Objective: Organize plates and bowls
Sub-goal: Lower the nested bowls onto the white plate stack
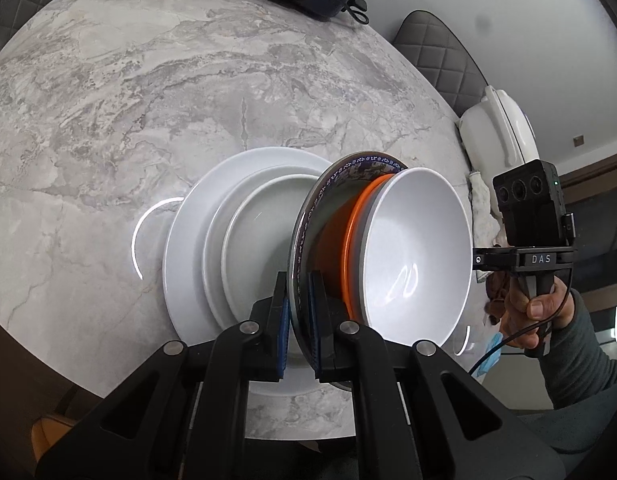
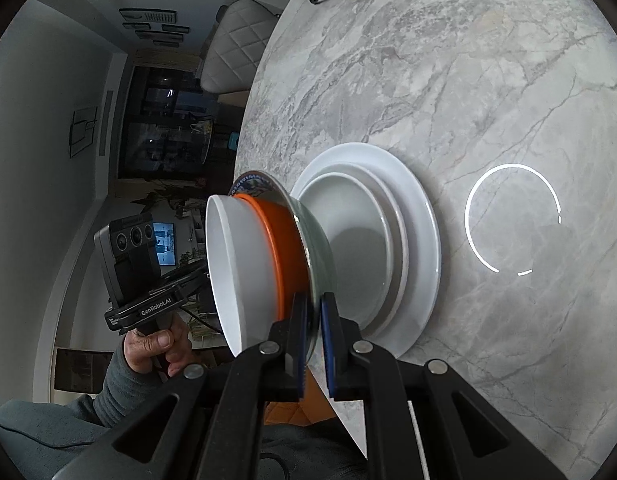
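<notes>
Evidently both grippers (image 1: 297,320) (image 2: 314,340) clamp blue-rimmed bowl (image 1: 328,188).

Left gripper (image 1: 297,320) and right gripper (image 2: 314,340) each have their fingers (image 1: 282,332) pinched tight; bare hands (image 2: 156,346) grip both handles.

Your left wrist camera looks forward along its tongs (image 1: 298,320), very near the bowl stack (image 1: 388,248), with the marble desk (image 1: 188,100) stretching toward 12 o'clock and your other hand (image 1: 536,308) at 3 o'clock. Your right wrist camera faces the same bowl stack (image 2: 260,264) from the opposite side, equally near, its own tongs (image 2: 314,340) at 6 o'clock. Both views share the bowls, the white plates (image 1: 196,240) and the desk.
</notes>
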